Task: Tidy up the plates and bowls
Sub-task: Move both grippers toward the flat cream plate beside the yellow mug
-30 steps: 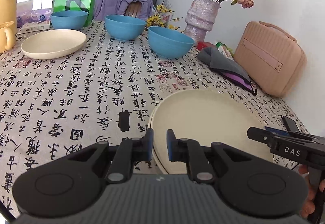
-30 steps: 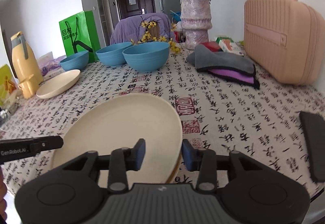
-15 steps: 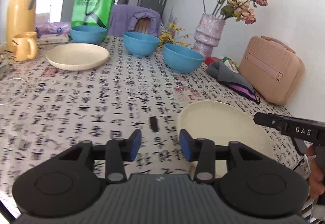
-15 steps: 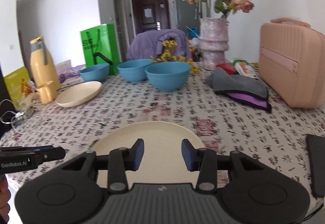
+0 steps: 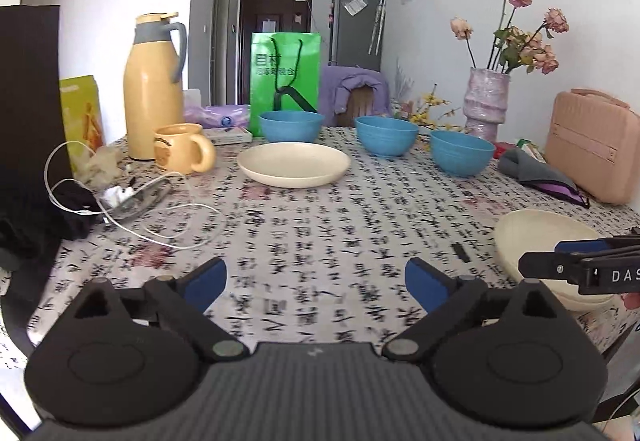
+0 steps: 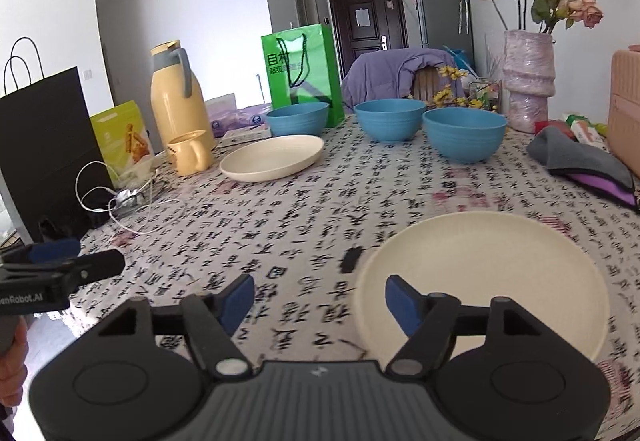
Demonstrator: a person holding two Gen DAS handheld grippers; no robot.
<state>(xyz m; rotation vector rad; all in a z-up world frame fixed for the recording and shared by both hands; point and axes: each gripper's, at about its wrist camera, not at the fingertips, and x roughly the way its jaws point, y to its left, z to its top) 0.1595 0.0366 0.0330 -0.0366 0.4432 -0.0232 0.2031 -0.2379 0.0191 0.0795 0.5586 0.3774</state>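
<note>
A cream plate (image 6: 480, 277) lies at the near right of the table; it also shows in the left wrist view (image 5: 540, 241). A second cream plate (image 5: 294, 164) (image 6: 272, 157) lies farther back. Three blue bowls stand in a row behind: left (image 5: 291, 125) (image 6: 297, 118), middle (image 5: 386, 135) (image 6: 389, 120), right (image 5: 461, 153) (image 6: 464, 134). My left gripper (image 5: 316, 279) is wide open and empty above the bare cloth. My right gripper (image 6: 320, 301) is open and empty, its right finger over the near plate's left rim.
A yellow thermos (image 5: 152, 85), yellow mug (image 5: 184, 148), black bag (image 6: 44, 145), white cable (image 5: 132, 217) and green bag (image 5: 286, 73) crowd the left and back. A vase (image 6: 528, 81), grey cloth (image 6: 580, 157) and pink case (image 5: 592, 145) sit right.
Both grippers have opened wide and pulled back and up from the near plate, which now lies flat on the table. The left gripper has swung left, toward the table's middle.
</note>
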